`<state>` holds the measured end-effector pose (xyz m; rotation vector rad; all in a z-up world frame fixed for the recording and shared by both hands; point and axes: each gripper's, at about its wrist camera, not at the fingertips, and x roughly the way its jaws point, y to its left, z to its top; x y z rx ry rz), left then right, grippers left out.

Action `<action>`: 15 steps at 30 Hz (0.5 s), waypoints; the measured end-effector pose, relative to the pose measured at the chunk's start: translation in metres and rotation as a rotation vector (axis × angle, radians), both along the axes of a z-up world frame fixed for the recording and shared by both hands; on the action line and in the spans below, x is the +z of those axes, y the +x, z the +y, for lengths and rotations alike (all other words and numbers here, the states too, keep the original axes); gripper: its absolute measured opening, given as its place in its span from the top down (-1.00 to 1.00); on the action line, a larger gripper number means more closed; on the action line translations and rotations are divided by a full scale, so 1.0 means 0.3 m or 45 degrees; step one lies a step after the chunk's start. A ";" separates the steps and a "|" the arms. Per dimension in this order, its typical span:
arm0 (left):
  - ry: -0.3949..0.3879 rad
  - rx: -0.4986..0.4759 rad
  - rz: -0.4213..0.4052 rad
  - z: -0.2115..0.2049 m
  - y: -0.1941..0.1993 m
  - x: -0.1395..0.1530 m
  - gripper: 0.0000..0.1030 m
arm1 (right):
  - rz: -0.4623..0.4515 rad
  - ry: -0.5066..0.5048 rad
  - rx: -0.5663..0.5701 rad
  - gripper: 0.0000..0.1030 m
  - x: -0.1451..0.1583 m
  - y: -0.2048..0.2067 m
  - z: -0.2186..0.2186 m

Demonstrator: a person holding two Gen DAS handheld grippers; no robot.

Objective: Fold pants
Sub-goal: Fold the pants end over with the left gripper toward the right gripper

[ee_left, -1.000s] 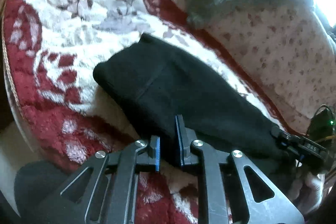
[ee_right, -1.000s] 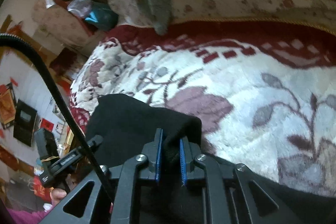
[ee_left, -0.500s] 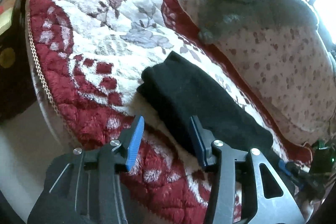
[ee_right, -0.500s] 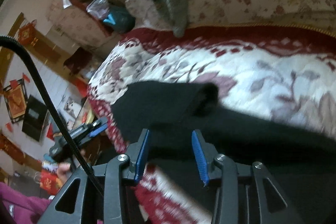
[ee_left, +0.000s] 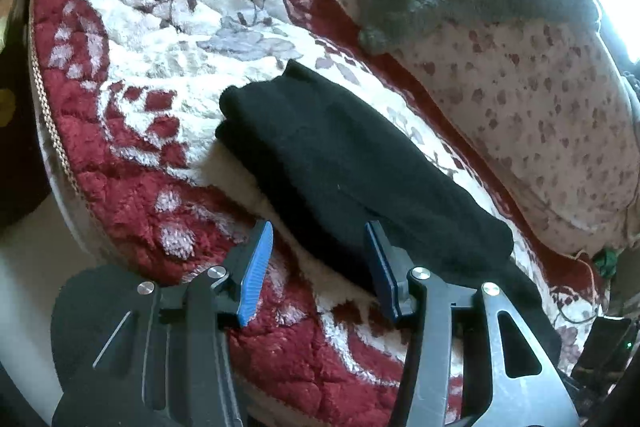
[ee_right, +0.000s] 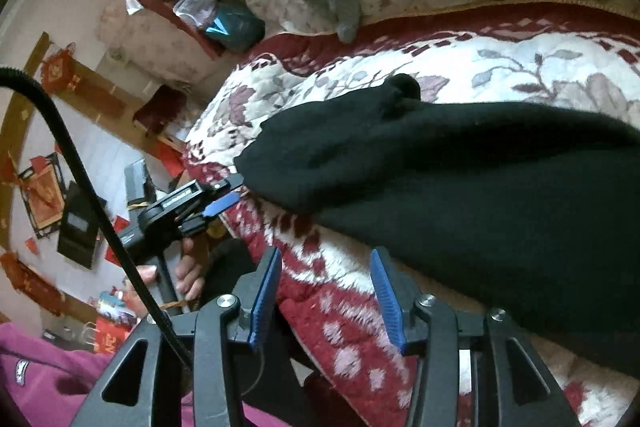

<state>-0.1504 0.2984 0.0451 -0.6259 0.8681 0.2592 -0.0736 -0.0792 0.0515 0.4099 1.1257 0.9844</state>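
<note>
No readable text in either view. Right wrist view: the black left tool (ee_right: 224, 195) has a pale printed line along its body, too small and blurred to make out. On the wall beyond it, left of the right tool, are red and gold paper hangings (ee_right: 44, 187) whose marks won't resolve into characters. The magenta sleeve (ee_right: 36, 379) at the lower left carries a small pale patch, illegible. Left wrist view: no lettering, labels or numbers visible.

place: home | signs: plush floral sofa cover (ee_left: 168, 11); red wall decorations (ee_right: 60, 69)
</note>
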 end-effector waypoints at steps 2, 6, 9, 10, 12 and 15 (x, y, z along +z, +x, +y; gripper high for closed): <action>-0.004 0.025 0.010 0.009 -0.004 -0.010 0.09 | 0.028 0.041 0.031 0.14 -0.003 0.002 0.027; -0.064 0.061 0.010 0.049 -0.010 -0.036 0.09 | 0.085 0.078 0.091 0.11 -0.021 -0.012 0.105; -0.105 0.079 -0.027 0.076 -0.011 -0.032 -0.12 | 0.035 0.020 0.136 0.11 -0.004 -0.013 0.172; -0.114 0.086 -0.048 0.085 -0.011 -0.026 -0.18 | 0.003 -0.003 0.152 0.11 0.009 -0.009 0.195; -0.128 0.104 -0.066 0.098 -0.006 -0.020 -0.21 | -0.069 -0.039 0.174 0.11 0.038 0.008 0.238; -0.132 0.118 -0.060 0.115 0.023 -0.023 -0.21 | -0.172 -0.118 0.151 0.04 0.072 0.055 0.277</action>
